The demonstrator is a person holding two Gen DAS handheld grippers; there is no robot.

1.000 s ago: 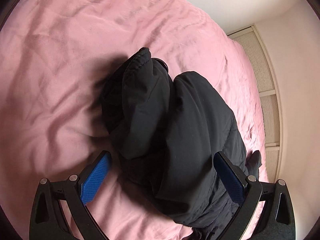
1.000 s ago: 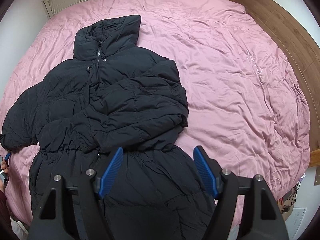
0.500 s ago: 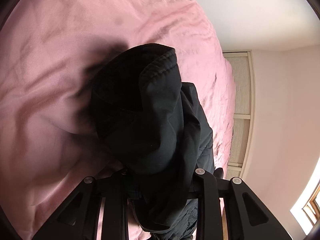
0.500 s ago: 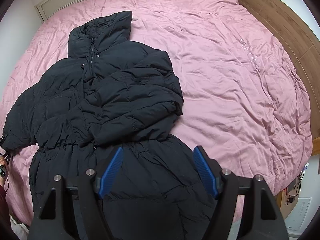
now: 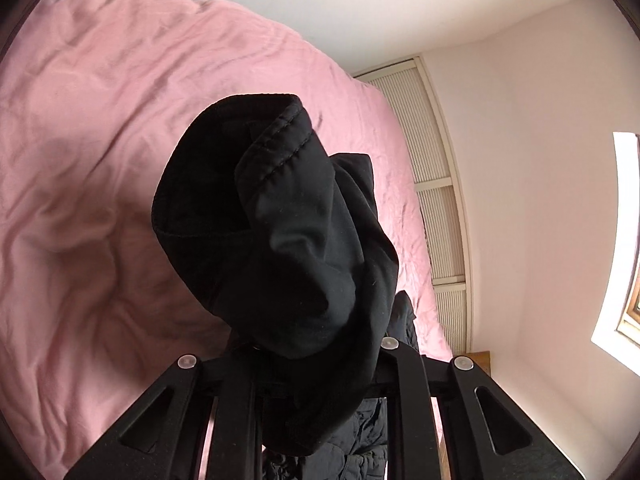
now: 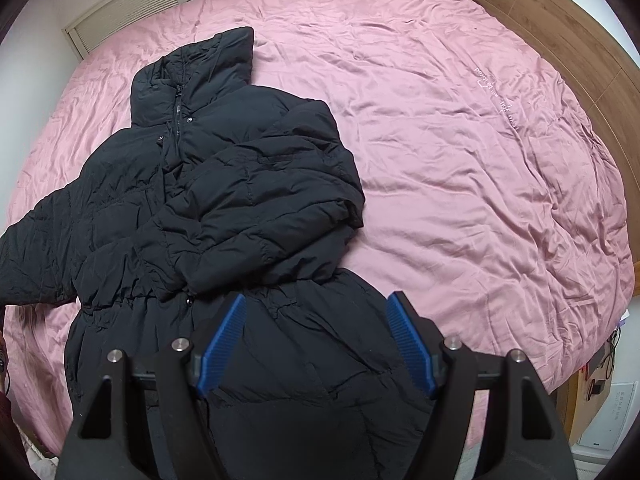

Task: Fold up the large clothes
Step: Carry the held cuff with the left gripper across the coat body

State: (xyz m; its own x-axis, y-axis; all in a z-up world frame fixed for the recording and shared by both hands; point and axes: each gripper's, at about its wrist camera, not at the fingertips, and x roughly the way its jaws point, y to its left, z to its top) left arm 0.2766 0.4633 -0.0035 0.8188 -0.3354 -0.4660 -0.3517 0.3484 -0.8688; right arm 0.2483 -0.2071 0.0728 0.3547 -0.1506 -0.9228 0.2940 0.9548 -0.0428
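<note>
On the pink bed [image 6: 460, 168], the coat [image 6: 224, 208] lies collar-away; left gripper [image 5: 316, 364] apparently clenched on its cuff [image 5: 276, 152], closing; right gripper [image 6: 316, 344] released.

I see a plain black quilted puffer coat [image 6: 224, 216] on a pink crumpled bed cover [image 6: 460, 152] with small white lettering [image 6: 498, 98]. My right tool [image 6: 316, 344] is black with ribbed blue pads [image 6: 222, 346]. The wooden headboard [image 6: 560, 28] is brown.

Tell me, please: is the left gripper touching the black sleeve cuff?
Touching. In the left wrist view the left gripper has just closed on the sleeve cuff, whose fabric bunches up from between its jaws.
</note>
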